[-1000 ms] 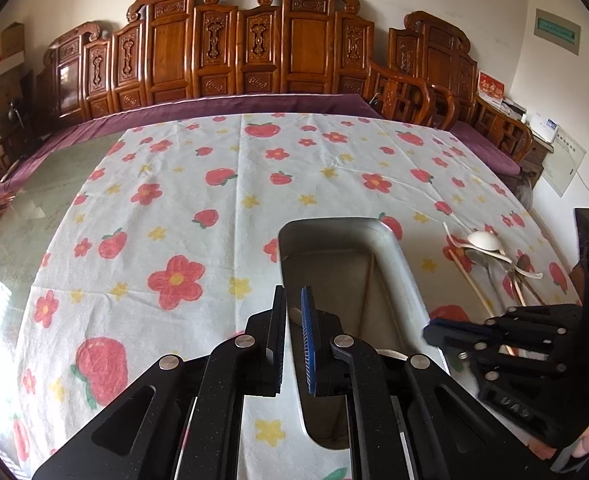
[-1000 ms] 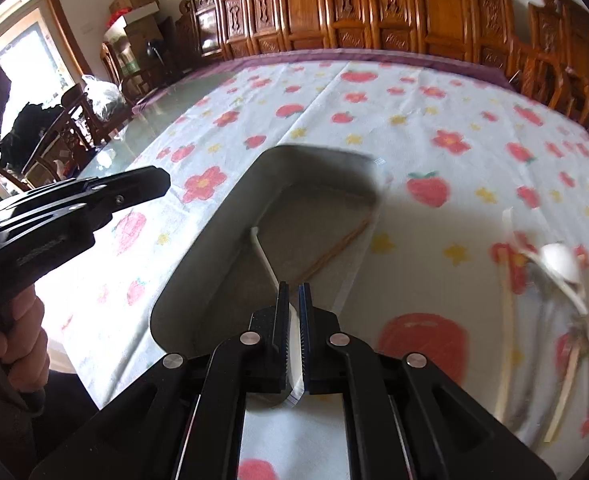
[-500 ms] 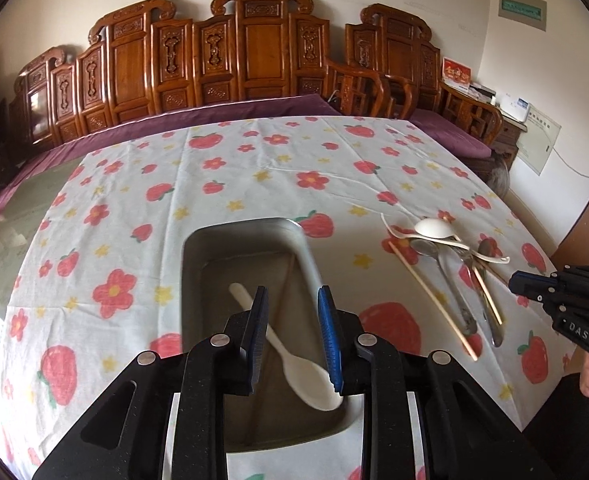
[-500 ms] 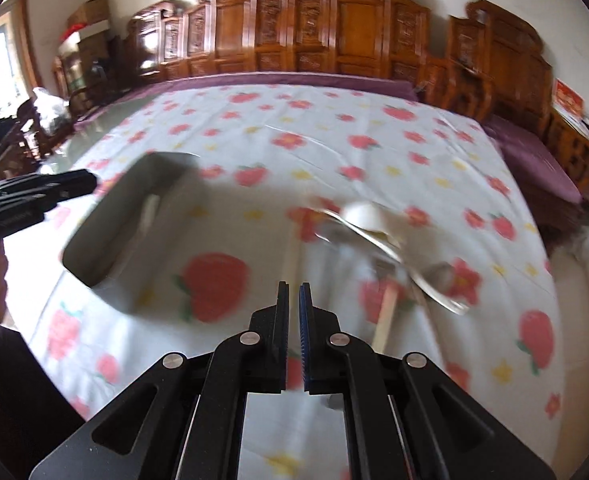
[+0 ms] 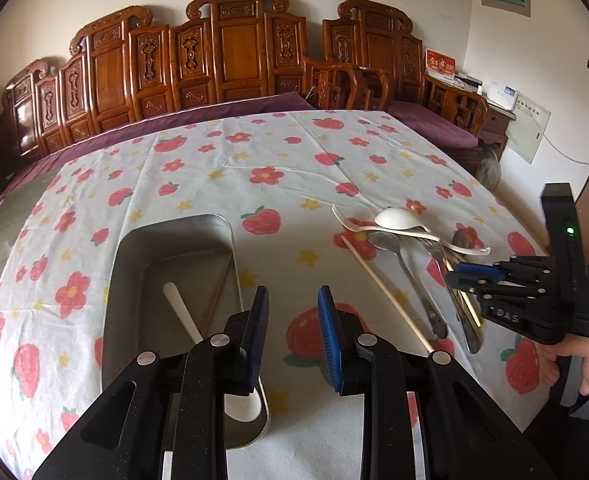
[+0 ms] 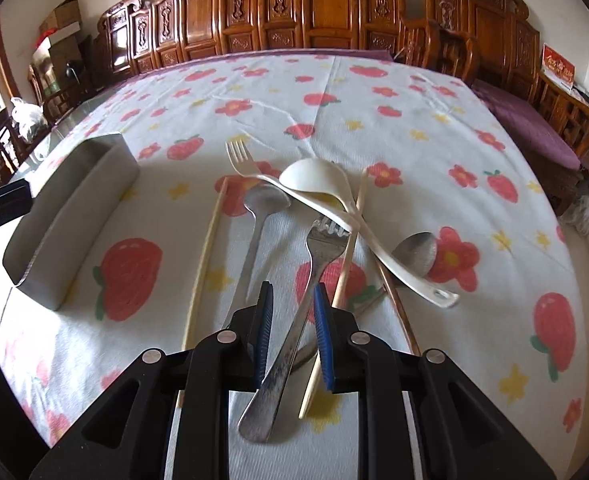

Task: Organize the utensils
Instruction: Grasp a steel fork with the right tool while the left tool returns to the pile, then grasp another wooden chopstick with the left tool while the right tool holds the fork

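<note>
A steel tray (image 5: 134,248) lies on the flowered tablecloth and holds a white spoon (image 5: 182,312) and a chopstick (image 5: 219,292). My left gripper (image 5: 292,336) is open and empty above the tray's right rim. A pile of utensils lies to the right: a white ladle (image 6: 314,178), a white fork (image 6: 240,158), a metal spoon (image 6: 260,208), a metal fork (image 6: 314,256) and chopsticks (image 6: 206,256). My right gripper (image 6: 292,328) is open with the metal fork's handle between its jaws. It shows in the left wrist view (image 5: 460,280). The tray shows in the right wrist view (image 6: 74,200).
Carved wooden chairs (image 5: 238,52) line the far side of the table. A second metal spoon (image 6: 416,248) lies at the right of the pile. The table's right edge (image 5: 526,216) is close to the pile.
My left gripper has opened and drifted right off the tray. My right gripper has swung from the tray to the pile, opened, and now straddles the metal fork's handle.
</note>
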Motion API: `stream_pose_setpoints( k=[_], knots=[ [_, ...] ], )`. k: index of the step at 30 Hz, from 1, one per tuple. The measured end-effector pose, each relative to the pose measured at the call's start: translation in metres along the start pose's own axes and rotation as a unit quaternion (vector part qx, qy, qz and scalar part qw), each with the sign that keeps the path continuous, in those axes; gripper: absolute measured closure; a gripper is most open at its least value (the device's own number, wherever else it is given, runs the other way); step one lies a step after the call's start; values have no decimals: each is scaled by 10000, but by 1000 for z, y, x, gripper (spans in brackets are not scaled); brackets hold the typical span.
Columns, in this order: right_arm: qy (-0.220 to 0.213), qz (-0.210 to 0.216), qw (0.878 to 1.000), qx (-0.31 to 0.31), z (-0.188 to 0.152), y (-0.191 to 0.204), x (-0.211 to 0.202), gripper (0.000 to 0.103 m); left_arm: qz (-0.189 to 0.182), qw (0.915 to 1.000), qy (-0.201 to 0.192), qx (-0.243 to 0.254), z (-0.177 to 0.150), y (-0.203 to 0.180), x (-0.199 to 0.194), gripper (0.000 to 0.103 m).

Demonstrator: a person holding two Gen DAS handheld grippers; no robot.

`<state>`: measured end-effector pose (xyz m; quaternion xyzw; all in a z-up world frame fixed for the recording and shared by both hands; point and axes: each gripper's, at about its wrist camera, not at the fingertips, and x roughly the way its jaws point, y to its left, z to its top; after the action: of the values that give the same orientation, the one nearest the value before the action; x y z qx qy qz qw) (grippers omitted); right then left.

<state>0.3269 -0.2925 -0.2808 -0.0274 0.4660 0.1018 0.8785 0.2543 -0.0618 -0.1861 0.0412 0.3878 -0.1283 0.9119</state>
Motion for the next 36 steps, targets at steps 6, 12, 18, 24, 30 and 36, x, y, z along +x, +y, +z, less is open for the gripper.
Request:
stream_pose_setpoints(
  k=[6,12,18,24,30,36],
  knots=[
    [156,-171,9996,-134,0,5,15,81,-58,9999,91,34,-4,-9,7,79],
    [127,-302,9994,-68,5,3,21,82,-102,9999,121,64,-8,-17,11,79],
    [117,-276,9994,-145,4,5,20,90,-70,9997,232,56,-9,-25,21,79],
    [119,-162,9998,-38,-2,-1,14,94,-78,9990,435,115,-8,-39,38,79],
    [-16,56,10000,-2,-3,-1,6,95,-97,9982,595,51,-8,-58,59,79],
    [-423,143,9989,136,1,-4,-10,95,78,9972,730,99,-12,-68,81,79]
  ],
)
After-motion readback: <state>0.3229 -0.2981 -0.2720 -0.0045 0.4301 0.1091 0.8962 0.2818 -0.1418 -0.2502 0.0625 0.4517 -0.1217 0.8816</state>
